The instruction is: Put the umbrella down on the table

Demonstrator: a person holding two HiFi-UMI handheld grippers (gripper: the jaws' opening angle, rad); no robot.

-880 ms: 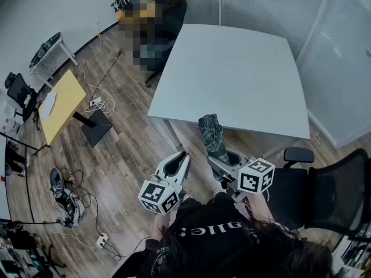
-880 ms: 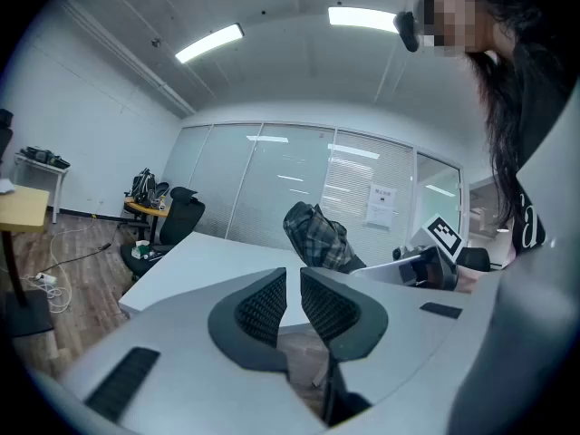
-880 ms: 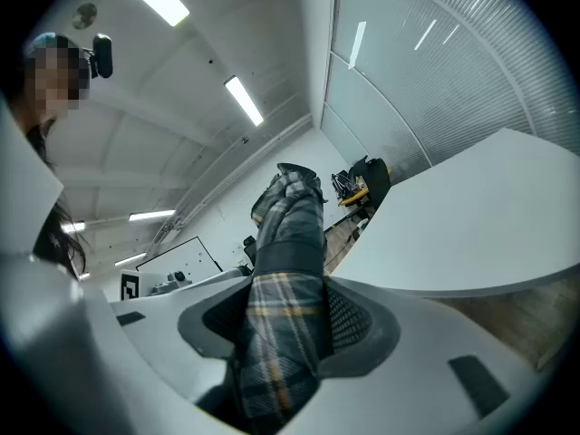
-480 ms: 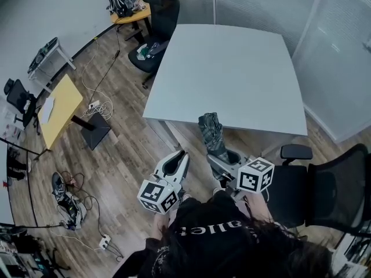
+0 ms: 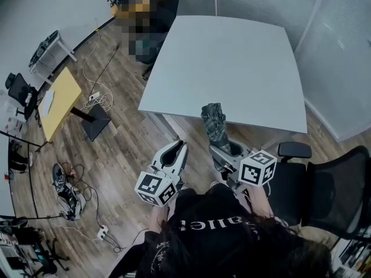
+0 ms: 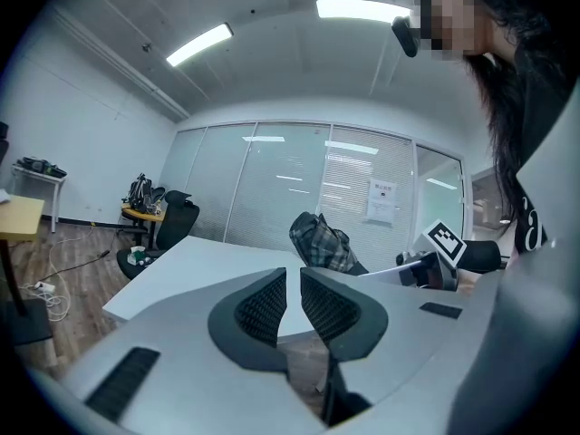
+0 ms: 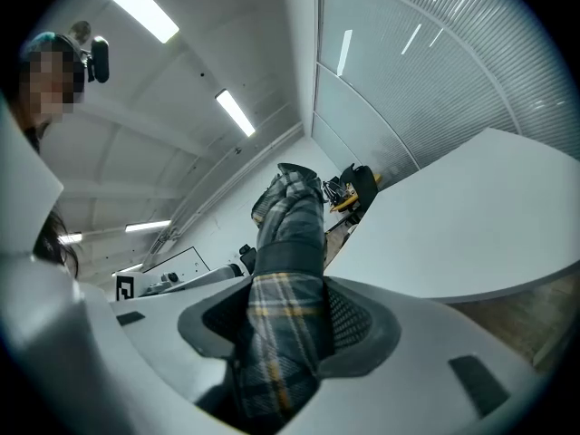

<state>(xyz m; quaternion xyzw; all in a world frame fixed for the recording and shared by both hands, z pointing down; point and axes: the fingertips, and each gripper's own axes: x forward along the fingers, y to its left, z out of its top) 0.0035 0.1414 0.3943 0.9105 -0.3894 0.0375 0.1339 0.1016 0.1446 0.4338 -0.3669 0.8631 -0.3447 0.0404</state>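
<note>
A folded grey plaid umbrella [image 5: 215, 124] is held in my right gripper [image 5: 222, 154], whose jaws are shut on its lower part; in the right gripper view the umbrella [image 7: 288, 270] runs up between the pads and sticks out past them. Its top hangs at the near edge of the white table [image 5: 232, 68]. My left gripper [image 5: 172, 158] hovers to the left over the floor, jaws shut with nothing between them [image 6: 290, 308]. In the left gripper view the umbrella [image 6: 321, 242] shows ahead to the right.
A black office chair [image 5: 324, 193] stands at the right, close to my right arm. Another black chair [image 5: 156, 4] sits at the table's far left corner. A yellow side table [image 5: 61, 100] and cables [image 5: 95, 100] lie on the wooden floor at the left.
The right gripper and the umbrella have moved slightly toward the table's near edge. The left gripper has kept its place beside it.
</note>
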